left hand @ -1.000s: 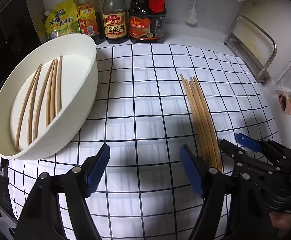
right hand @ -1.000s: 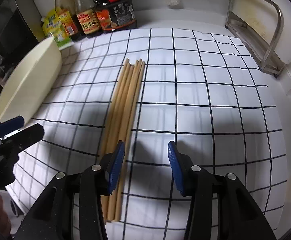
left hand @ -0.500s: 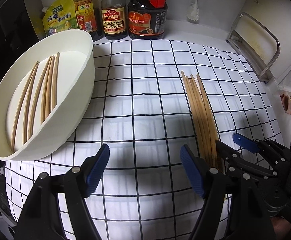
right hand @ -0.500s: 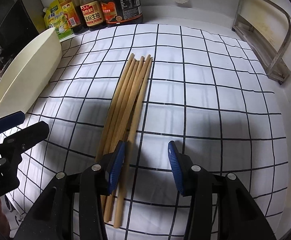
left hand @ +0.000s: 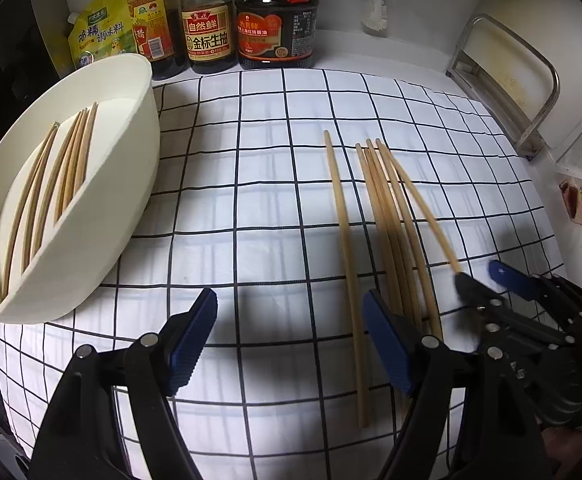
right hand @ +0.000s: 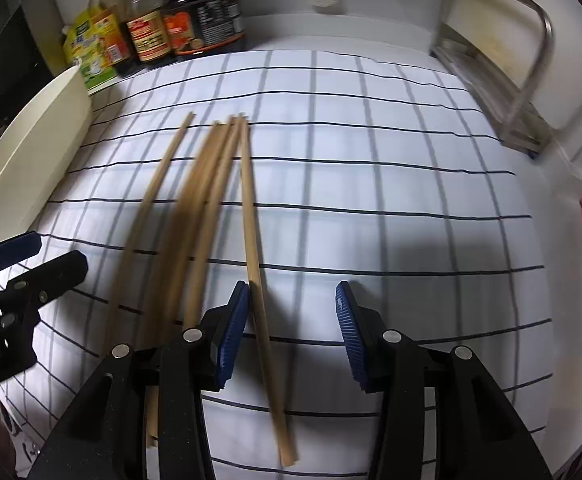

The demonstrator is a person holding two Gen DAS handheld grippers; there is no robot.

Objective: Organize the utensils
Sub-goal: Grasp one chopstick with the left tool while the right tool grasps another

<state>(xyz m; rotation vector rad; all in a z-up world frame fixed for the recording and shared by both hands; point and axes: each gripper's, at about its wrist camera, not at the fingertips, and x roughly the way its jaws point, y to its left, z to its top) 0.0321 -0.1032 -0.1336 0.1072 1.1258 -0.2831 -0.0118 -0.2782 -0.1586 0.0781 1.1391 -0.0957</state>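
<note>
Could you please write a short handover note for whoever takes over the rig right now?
Left gripper: open, empty, hovering over the checked cloth.
Right gripper: open, straddling one chopstick that lies against its left finger pad; not gripped.
Done: several chopsticks lie in the white tray at left.
Left: five chopsticks on the cloth, the other four loosely fanned left of the straddled one. Close on that one and carry it to the tray, then repeat.

Home kitchen counter: sauce bottles, chopsticks.
</note>
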